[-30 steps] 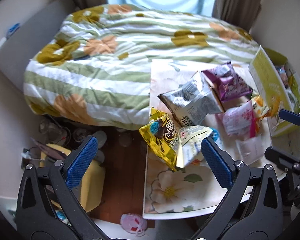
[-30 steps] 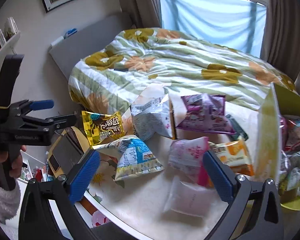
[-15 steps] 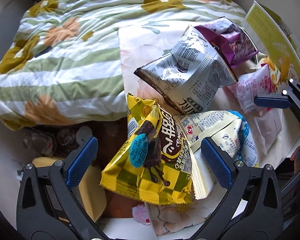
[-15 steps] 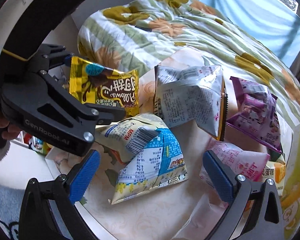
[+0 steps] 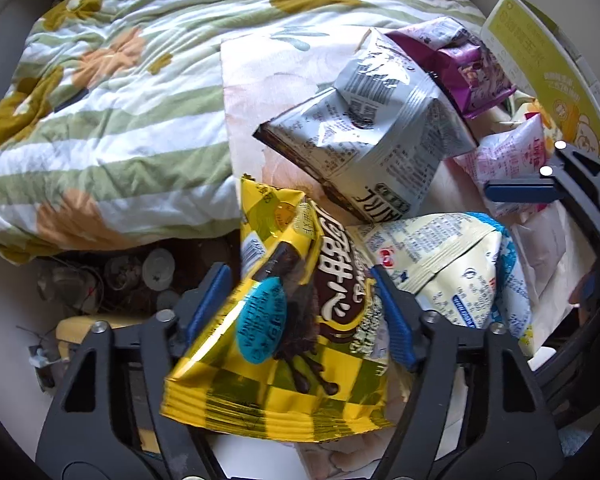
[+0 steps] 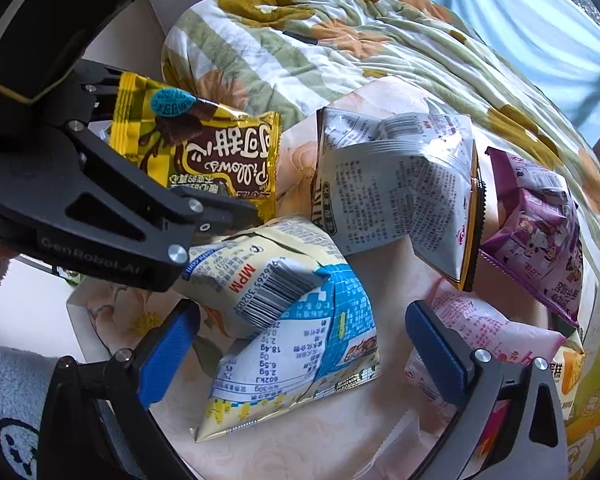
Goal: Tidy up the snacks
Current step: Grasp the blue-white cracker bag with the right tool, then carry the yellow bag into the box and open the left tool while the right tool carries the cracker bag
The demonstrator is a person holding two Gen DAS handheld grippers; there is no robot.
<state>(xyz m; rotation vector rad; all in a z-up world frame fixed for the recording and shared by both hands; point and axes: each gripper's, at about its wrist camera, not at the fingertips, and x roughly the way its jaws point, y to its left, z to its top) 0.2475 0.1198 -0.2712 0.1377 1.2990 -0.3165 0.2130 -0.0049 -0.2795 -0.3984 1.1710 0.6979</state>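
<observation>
Left tool (image 5: 300, 304) closing on yellow snack bag (image 5: 284, 332), pads pressing; bag's lower edge hides surface. Right tool (image 6: 300, 344) released above blue-white packet (image 6: 296, 328); box at three o'clock cut off.

snack packets (image 6: 292, 320): six in view | grippers (image 5: 300, 308): two | box (image 5: 548, 80): one | table (image 5: 252, 80): one

Both wrist views steeply down, close over the table (image 5: 256, 80) — sharing the yellow bag (image 5: 284, 320).

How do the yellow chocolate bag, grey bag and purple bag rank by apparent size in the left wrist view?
1. yellow chocolate bag, though nearest the camera
2. grey bag
3. purple bag, farthest, partly hidden
</observation>
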